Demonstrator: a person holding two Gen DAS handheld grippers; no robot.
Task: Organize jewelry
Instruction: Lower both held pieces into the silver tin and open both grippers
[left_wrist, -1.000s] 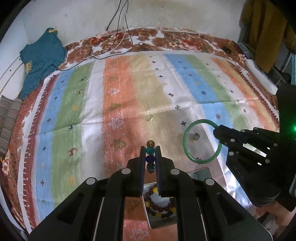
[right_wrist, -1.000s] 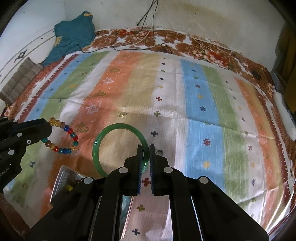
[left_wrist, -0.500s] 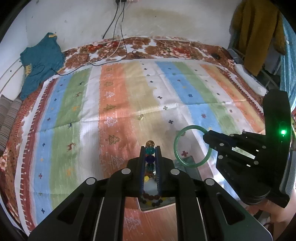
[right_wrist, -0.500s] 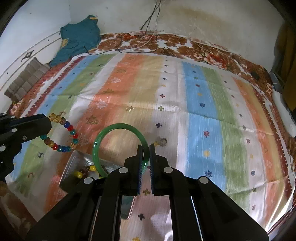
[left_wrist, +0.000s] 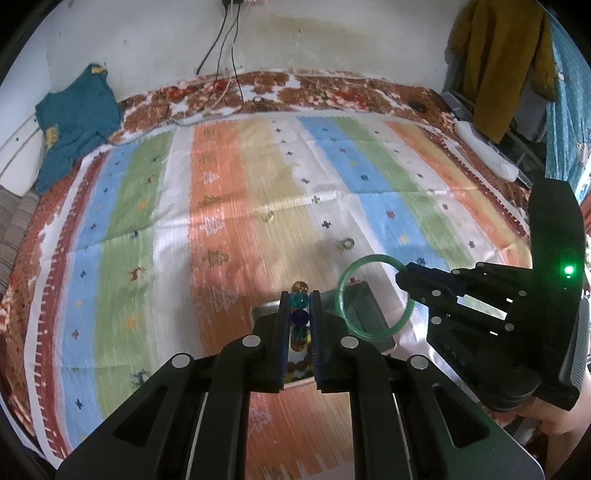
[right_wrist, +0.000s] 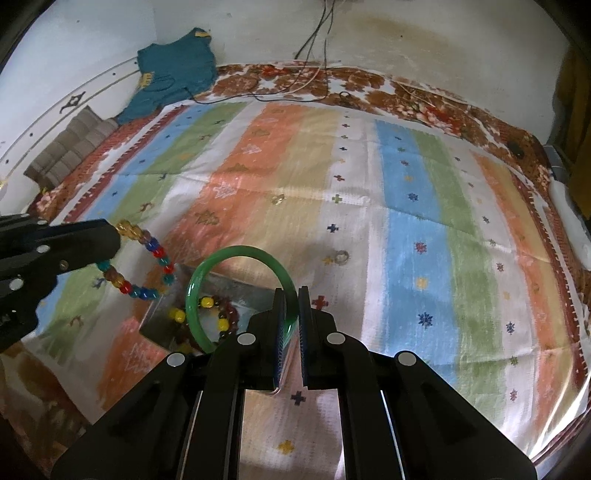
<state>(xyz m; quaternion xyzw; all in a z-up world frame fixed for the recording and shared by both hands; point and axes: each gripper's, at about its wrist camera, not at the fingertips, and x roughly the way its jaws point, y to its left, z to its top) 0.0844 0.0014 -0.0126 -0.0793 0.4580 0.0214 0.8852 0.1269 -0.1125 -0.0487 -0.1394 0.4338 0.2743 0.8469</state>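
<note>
My left gripper (left_wrist: 299, 295) is shut on a multicoloured bead bracelet (left_wrist: 299, 301), which hangs from it in the right wrist view (right_wrist: 147, 266). My right gripper (right_wrist: 291, 291) is shut on a green bangle (right_wrist: 236, 258), also seen in the left wrist view (left_wrist: 373, 295). Both are held above a metal tray (right_wrist: 243, 291) on the striped cloth. The tray holds a dark bead bracelet with yellow beads (right_wrist: 214, 317). A small ring (right_wrist: 341, 256) and a small gold piece (right_wrist: 277, 199) lie on the cloth beyond.
The striped cloth (right_wrist: 417, 221) covers a bed with a floral border. A teal garment (right_wrist: 173, 70) and cables (right_wrist: 314, 88) lie at the far edge by the wall. A folded grey cloth (right_wrist: 70, 147) sits far left. A white object (left_wrist: 484, 151) lies at the right edge.
Both grippers have pulled back towards me and risen with their jewellery, so the tray now lies under the bangle and the bead bracelet. The grips have not changed.
</note>
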